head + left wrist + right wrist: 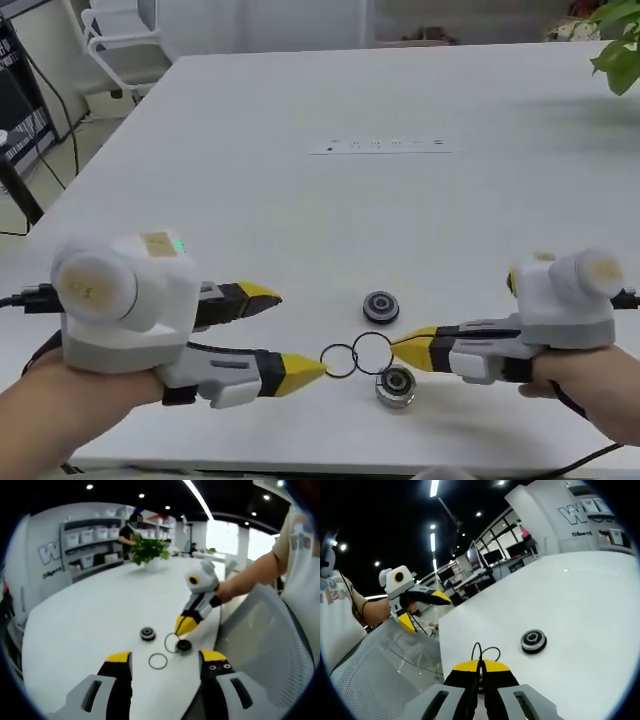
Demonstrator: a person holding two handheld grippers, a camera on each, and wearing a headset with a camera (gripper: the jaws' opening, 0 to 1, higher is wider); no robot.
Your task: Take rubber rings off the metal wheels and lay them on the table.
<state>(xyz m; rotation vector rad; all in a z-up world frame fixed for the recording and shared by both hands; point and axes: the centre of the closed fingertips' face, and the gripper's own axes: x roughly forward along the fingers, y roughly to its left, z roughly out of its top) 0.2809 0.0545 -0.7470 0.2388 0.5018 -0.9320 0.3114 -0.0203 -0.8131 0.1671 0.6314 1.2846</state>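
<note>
White table [300, 200], two wheels [381, 306] [396, 385], two rings [338, 360] [372, 352], left fingers [295, 368] apart, right fingers [415, 350] pinching one.

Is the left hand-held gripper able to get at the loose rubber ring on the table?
Probably yes: the left hand-held gripper is open, the loose ring flat just ahead of it. The right hand-held gripper, shut on the second ring, sits close beside.

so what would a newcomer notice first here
Yellow-tipped grippers face each other near the front edge of the white table: the right gripper is shut on a thin black rubber ring, the left gripper open beside a second ring lying flat. A far wheel sits just behind the rings, a near wheel just in front.
</note>
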